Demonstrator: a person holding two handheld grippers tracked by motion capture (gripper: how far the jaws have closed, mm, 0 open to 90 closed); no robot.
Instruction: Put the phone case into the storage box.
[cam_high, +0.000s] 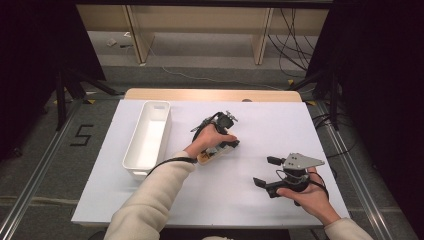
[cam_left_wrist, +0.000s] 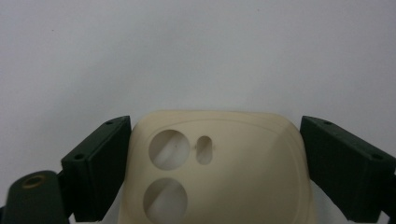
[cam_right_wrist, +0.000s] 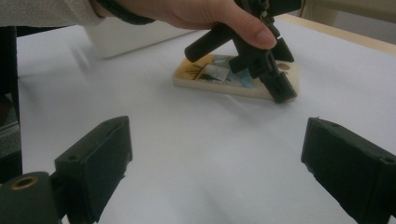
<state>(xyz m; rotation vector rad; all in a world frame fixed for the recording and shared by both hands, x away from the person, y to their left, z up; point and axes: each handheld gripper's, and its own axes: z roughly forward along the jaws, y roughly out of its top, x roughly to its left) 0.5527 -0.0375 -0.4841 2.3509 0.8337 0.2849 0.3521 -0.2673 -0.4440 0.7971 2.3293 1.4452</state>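
Here, your left gripper straddles the phone case, its jaws at both edges without clearly pinching it; your left gripper view reveals smooth cream plastic with round camera holes. Your right gripper view shows the case's printed picture, flat on the white table at twelve o'clock, while your right gripper hangs released.

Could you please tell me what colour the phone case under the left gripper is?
The phone case is cream, clearest in the left gripper view.
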